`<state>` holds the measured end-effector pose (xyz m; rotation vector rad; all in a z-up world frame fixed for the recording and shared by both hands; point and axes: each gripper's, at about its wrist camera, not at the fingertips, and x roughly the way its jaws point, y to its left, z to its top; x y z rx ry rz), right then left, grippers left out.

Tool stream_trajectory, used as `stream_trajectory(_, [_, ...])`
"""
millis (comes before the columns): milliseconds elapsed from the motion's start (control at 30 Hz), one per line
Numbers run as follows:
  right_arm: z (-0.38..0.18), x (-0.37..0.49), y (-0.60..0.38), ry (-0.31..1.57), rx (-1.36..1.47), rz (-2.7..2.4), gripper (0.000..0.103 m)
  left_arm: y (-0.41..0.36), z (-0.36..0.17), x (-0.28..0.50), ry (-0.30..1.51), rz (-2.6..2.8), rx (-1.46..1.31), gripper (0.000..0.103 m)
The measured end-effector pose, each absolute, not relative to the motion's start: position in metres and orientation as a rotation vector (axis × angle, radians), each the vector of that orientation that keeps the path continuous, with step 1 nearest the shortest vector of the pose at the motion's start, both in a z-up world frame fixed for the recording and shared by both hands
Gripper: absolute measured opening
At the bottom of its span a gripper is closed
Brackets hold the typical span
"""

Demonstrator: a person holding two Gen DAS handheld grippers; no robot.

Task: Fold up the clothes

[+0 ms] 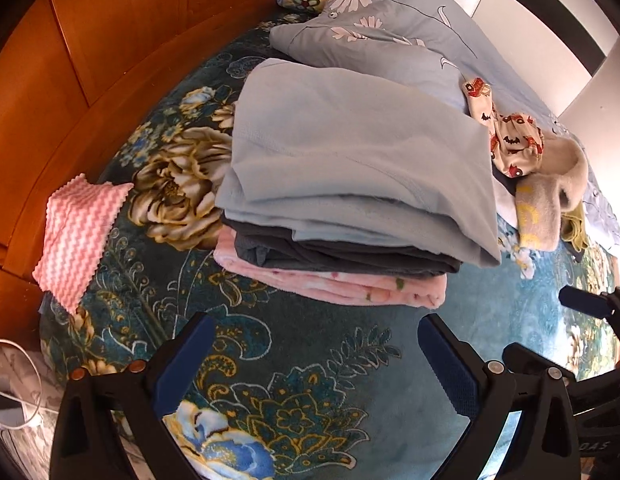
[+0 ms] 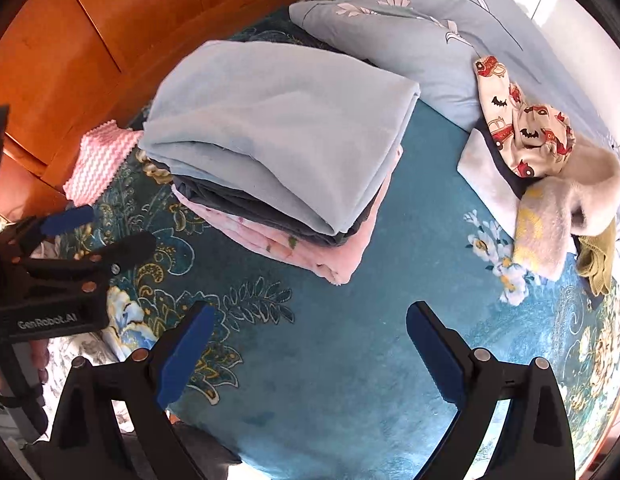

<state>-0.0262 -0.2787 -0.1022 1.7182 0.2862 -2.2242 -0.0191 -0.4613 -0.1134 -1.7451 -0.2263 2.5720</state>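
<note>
**On the bed: both grippers empty, folded stack ahead**

Above the teal floral blanket (image 2: 350, 360), the left gripper (image 1: 314, 364) and right gripper (image 2: 306, 348) hover with jaws spread wide, touching nothing. Ahead lies the folded stack: a soft light-blue garment (image 2: 278, 120) on a dark grey layer (image 2: 246, 204) and pink fleece (image 2: 310, 248). An unfolded car-print garment (image 2: 522, 128) lies right, near a wooden headboard (image 2: 110, 20).

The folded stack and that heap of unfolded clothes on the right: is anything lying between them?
No, only bare teal bedspread separates the stack from the heap. The right wrist view shows that gap best.
</note>
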Motion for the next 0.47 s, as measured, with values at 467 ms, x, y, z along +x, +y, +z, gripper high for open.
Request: stream_trajectory(467, [-0.119,-0.04,-0.312,0.24,1.844,-2.198,0.097,-0.481,-0.134,-0.037,-0.306,2.504,-1.798,0.103])
